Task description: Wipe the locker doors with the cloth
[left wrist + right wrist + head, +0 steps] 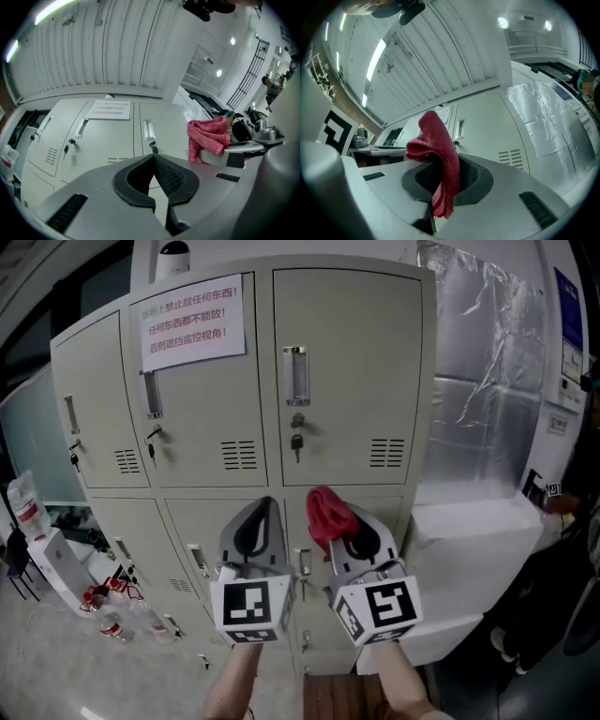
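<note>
One cloth [433, 136], pinched in jaws of right gripper [444, 180]

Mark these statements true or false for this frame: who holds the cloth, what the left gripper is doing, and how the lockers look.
1. The red cloth is clamped in the right gripper. True.
2. The left gripper holds a second cloth. False: its jaws are together with nothing between them.
3. A paper notice is stuck on an upper door. True.
4. Several locker doors stand open. False: every door in view is shut.
5. A key hangs in a lock. True.
</note>
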Available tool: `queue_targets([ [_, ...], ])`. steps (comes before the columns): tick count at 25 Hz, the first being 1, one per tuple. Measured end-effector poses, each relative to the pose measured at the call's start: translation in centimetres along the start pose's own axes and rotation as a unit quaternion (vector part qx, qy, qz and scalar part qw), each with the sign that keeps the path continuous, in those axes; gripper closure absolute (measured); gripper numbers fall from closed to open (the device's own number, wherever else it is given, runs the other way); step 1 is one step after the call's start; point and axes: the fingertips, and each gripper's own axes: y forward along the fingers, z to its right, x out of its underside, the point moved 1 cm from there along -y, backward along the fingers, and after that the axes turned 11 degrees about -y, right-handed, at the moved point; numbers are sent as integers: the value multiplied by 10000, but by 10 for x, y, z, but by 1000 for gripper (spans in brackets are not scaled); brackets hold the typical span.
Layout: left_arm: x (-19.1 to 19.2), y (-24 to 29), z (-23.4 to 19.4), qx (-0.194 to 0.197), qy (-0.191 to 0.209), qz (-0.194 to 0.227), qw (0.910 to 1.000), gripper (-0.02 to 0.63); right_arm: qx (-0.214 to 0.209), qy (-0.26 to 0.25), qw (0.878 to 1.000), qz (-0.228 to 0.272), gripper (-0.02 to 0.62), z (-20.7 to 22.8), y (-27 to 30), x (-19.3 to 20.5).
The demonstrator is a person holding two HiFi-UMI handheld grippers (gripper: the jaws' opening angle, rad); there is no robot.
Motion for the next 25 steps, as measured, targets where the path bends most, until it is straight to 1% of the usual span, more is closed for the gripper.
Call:
queue_targets([
  [4,-43,18,4,131,173,315,9993,591,105,-230,9990,361,569,23,17,-41],
  [6,-58,25,5,191,130,403,9989,591,153,-374,9982,436,569,31,24,-55],
  [8,-68,31,6,255,72,453,9986,591,160,-449,9978,455,569,36,29,-62],
  [14,-93,43,3,226,171,650,9975,591,73,-529,9971,545,569,36,42,-77],
  [17,-98,46,2,261,248,631,9974,591,-9,-468,9967,667,569,39,52,-91],
  [20,-107,56,0,289,478,669,9962,591,-85,-286,9948,970,569,60,78,-129],
  [21,-111,61,-1,304,495,682,9960,591,-133,-253,9940,1053,569,67,90,-144],
  [25,-128,91,-8,346,277,695,9966,591,-505,-96,9924,1119,569,86,149,-194],
])
